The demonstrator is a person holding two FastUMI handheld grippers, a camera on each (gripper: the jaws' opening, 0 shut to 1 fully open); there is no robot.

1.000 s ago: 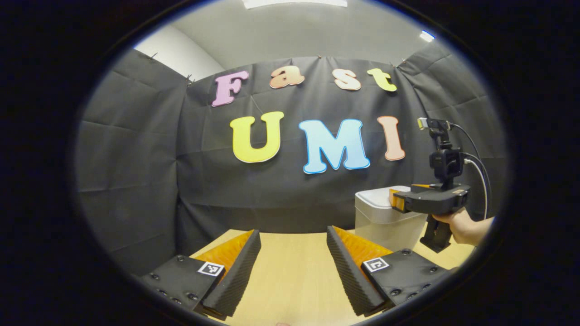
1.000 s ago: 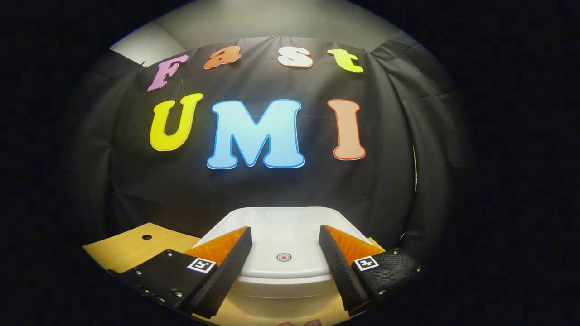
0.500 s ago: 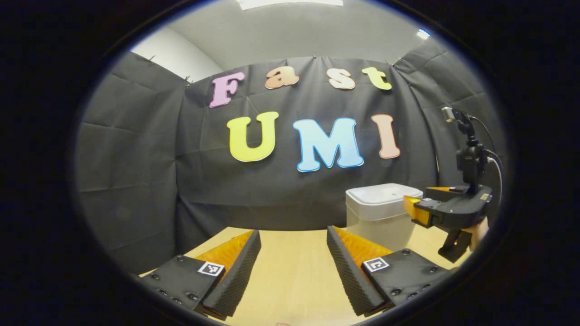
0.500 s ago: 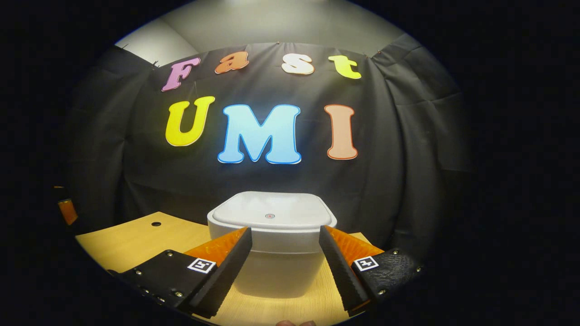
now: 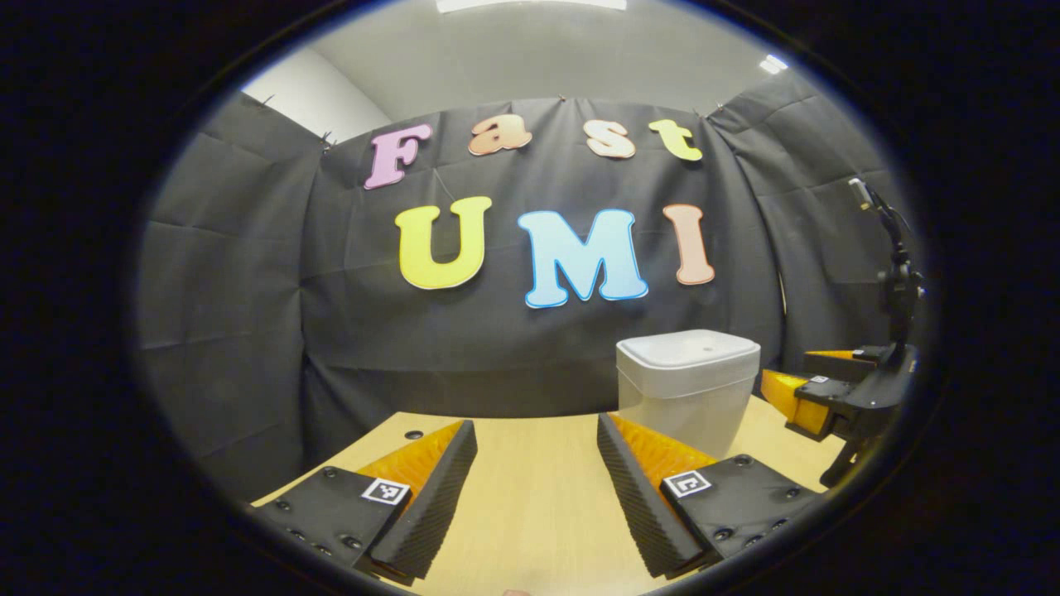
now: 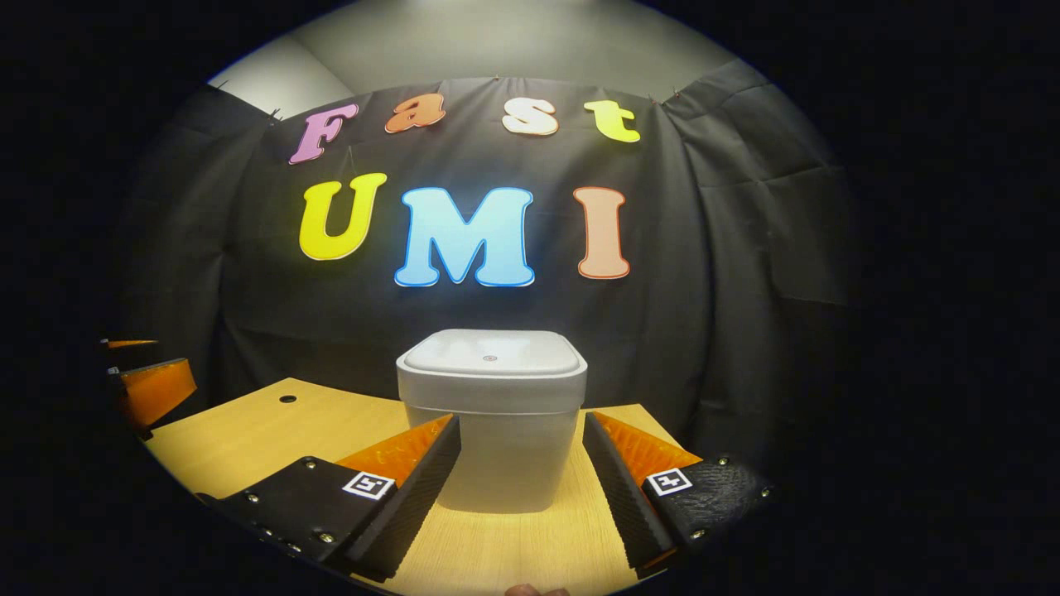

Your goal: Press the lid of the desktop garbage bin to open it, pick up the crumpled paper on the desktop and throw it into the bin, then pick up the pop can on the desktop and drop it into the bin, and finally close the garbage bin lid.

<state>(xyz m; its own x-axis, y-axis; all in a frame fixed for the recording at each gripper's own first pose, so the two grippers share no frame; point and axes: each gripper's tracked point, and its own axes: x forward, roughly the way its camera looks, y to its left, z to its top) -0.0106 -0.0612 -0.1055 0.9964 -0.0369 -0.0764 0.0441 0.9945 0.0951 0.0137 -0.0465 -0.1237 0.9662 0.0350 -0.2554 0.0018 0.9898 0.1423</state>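
On desk: bin (image 6: 492, 414) lid down | both claws (image 5: 537, 488) (image 6: 522, 480) wide, empty

Left gripper view: camera low over the light wooden table (image 5: 538, 497), facing the black cloth back wall (image 5: 248, 273); white lidded plastic bin (image 5: 687, 389) stands off to its right, near the table's far edge. Right gripper view: low over the same table (image 6: 248, 430), aimed square at the bin (image 6: 493, 422), near, between its own fingers (image 6: 406, 488). Both share bin, table's far edge and back wall.
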